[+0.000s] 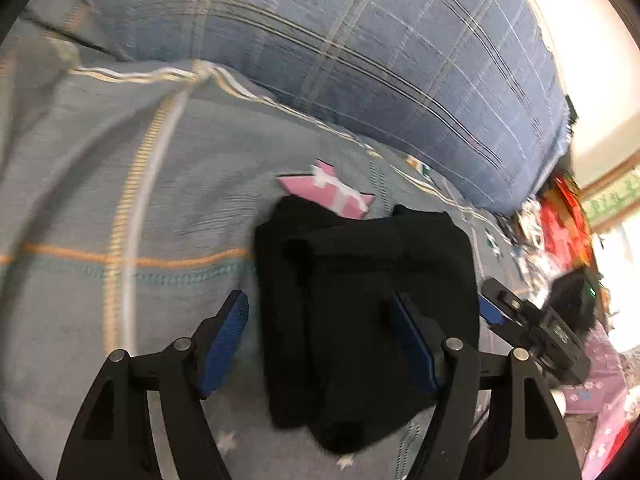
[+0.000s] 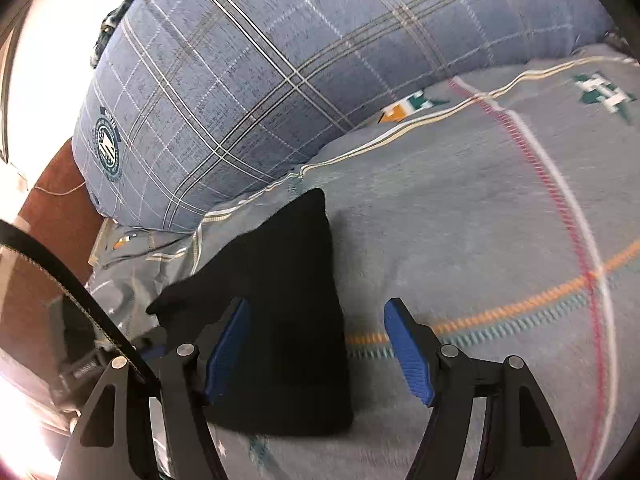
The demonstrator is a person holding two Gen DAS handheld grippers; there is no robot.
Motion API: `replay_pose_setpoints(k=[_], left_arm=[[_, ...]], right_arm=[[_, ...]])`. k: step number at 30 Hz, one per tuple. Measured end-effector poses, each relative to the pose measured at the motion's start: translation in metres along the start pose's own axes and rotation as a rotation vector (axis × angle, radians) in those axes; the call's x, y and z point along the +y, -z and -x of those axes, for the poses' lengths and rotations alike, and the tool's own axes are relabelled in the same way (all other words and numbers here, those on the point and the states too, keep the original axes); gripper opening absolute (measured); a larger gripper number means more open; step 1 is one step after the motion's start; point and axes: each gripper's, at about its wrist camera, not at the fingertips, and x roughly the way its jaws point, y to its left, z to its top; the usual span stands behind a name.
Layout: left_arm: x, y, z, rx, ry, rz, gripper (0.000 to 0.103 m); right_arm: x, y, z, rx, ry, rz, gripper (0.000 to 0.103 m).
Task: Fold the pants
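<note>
Folded black pants [image 1: 360, 320] on bedspread [image 2: 460, 220]; pillow [image 2: 240, 80] emblem unreadable.

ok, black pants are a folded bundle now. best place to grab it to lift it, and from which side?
I'd take the black pants across the near end of the bundle, coming in from the near side along its length. That end looks thick and stacked; the far end shows loose corners. The left gripper already straddles it, open. The right gripper, also open, sits over the bundle's right edge.
</note>
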Motion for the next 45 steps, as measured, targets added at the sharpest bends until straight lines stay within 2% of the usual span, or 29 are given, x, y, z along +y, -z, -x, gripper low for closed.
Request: replay_pose_setpoints(k=[4, 6, 8, 9, 10, 13, 20, 26, 30, 35, 39, 45], left_arm=[[0.000, -0.006, -0.018, 0.006, 0.024, 0.003, 0.082], [0.002, -0.007, -0.022, -0.002, 0.040, 0.024, 0.082], [-0.002, -0.007, -0.019, -0.006, 0.045, 0.016, 0.064], [-0.004, -0.007, -0.014, -0.015, 0.039, 0.012, 0.056], [-0.006, -0.006, -0.010, -0.021, 0.037, 0.004, 0.048], [-0.009, -0.004, 0.004, -0.035, 0.049, 0.014, 0.040], [-0.033, 0.001, 0.061, -0.131, 0.093, 0.018, 0.040], [-0.056, 0.001, 0.096, -0.179, 0.104, -0.013, 0.040], [-0.065, 0.003, 0.090, -0.159, 0.091, -0.013, 0.040], [-0.068, 0.015, 0.069, -0.114, 0.070, -0.014, 0.040], [-0.066, 0.021, 0.041, -0.060, 0.045, 0.002, 0.040], [-0.069, 0.007, 0.011, -0.033, 0.022, 0.024, 0.040]], right_arm=[[0.001, -0.011, -0.028, 0.050, -0.017, 0.020, 0.074], [0.003, -0.014, -0.036, 0.047, -0.042, 0.039, 0.074], [0.010, -0.016, -0.043, 0.075, -0.080, 0.051, 0.059], [0.014, -0.016, -0.041, 0.077, -0.075, 0.053, 0.054], [0.020, -0.015, -0.037, 0.068, -0.066, 0.074, 0.044], [0.042, -0.011, -0.017, 0.045, -0.064, 0.139, 0.032], [0.083, -0.010, 0.036, -0.039, -0.129, 0.173, 0.029], [0.103, -0.012, 0.074, -0.099, -0.176, 0.202, 0.029], [0.102, -0.011, 0.083, -0.114, -0.170, 0.200, 0.029], [0.081, -0.001, 0.084, -0.096, -0.148, 0.166, 0.029], [0.056, 0.009, 0.073, -0.075, -0.124, 0.114, 0.029], [0.024, 0.003, 0.054, -0.063, -0.114, 0.031, 0.029]])
